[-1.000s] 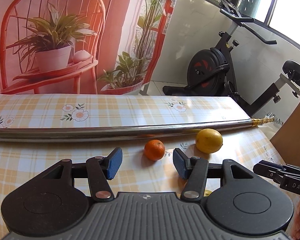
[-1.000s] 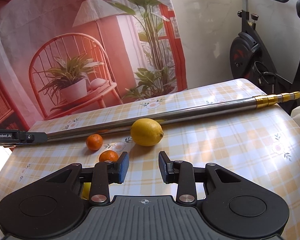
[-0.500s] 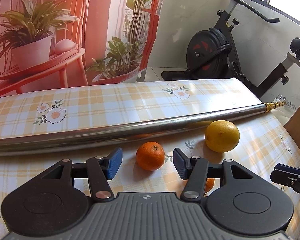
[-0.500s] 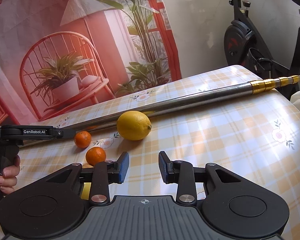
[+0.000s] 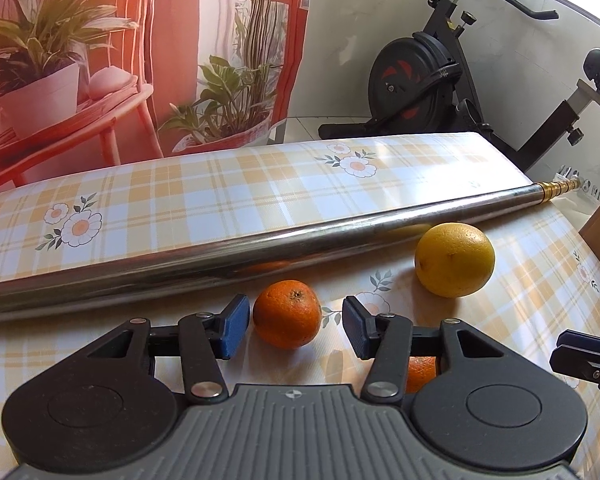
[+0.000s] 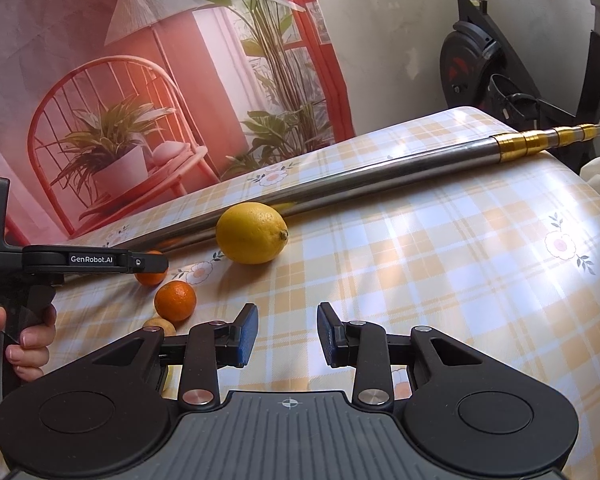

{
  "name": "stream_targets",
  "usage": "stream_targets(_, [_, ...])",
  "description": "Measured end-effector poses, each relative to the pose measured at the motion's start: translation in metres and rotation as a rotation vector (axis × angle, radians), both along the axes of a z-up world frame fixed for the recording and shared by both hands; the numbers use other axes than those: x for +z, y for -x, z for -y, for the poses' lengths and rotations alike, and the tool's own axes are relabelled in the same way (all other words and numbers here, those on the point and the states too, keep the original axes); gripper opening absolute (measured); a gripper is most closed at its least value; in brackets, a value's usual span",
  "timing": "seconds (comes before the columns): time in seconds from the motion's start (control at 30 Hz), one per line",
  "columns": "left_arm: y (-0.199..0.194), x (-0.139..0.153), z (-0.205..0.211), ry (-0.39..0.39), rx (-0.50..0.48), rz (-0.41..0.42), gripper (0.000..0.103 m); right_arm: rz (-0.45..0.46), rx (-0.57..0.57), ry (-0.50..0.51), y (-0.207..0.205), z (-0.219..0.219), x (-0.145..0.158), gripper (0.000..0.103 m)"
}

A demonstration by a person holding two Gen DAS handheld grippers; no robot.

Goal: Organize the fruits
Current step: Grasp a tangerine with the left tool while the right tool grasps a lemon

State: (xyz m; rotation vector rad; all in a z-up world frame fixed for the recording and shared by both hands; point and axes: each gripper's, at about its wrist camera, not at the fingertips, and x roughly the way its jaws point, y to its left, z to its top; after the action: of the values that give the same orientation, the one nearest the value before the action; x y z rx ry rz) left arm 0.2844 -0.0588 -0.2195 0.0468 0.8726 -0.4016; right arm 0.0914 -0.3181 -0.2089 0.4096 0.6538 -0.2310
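Left wrist view: a steel pole [image 5: 260,252] is laid slantwise across the checked surface [image 5: 220,200], from the left edge to the upper right. Below it, at centre, a small orange [image 5: 287,313] is seen between the blue pads of the left tool [image 5: 295,327]; the pads are closing but are not yet pressed on the fruit. A second orange [image 5: 421,372] is partly hidden behind the right finger. A lemon [image 5: 454,265] is set to the right, just beside the pole.

Right wrist view: the left tool's handle is gripped by a hand [image 6: 28,336] at the left edge. The right tool [image 6: 287,334] is shown at lower centre with its pads narrowly apart and nothing between them.
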Motion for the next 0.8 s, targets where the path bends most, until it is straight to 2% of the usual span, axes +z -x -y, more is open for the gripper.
stream_targets(0.13, [-0.003, -0.003, 0.001, -0.004, 0.006, -0.011, 0.054, -0.004, -0.001, -0.004, 0.001, 0.001, -0.002, 0.031])
stream_targets(0.5, [-0.003, -0.002, -0.002, -0.015, 0.015, 0.001, 0.041, -0.012, 0.003, -0.014, -0.001, 0.002, -0.007, 0.031])
stream_targets(0.8, [0.011, 0.006, -0.007, -0.049, -0.017, 0.046, 0.04, -0.005, 0.001, -0.011, -0.002, 0.004, -0.007, 0.031])
